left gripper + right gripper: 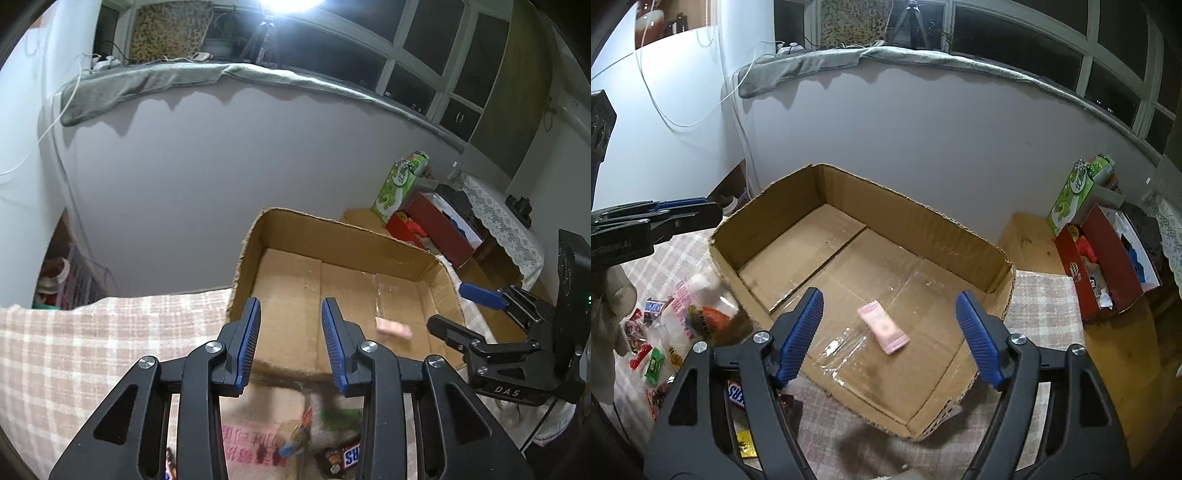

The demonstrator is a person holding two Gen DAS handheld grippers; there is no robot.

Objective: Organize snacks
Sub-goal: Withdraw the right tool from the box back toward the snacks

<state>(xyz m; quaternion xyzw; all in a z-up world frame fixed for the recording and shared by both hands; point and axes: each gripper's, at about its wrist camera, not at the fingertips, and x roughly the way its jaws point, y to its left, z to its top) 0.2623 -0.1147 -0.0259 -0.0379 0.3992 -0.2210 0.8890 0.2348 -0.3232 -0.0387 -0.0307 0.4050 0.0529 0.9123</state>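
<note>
The small pink wrapped snack (883, 328) lies alone on the floor of the shallow open brown cardboard box (923, 225), beneath the wide-open, empty right gripper (890, 332), while the left gripper (290, 341), part-open and empty, hovers above the loose wrapped snacks (652, 354) awaiting collection.

lamp (291, 3) glare up top | fisheye-bent edges (snacks blurred)

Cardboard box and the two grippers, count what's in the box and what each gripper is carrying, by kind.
Pink wrapped snack lying on the floor of the cardboard box: 1
Snacks held by the left gripper, fingers apart: 0
Snacks held by the right gripper, fingers apart: 0
Total: 1
</note>
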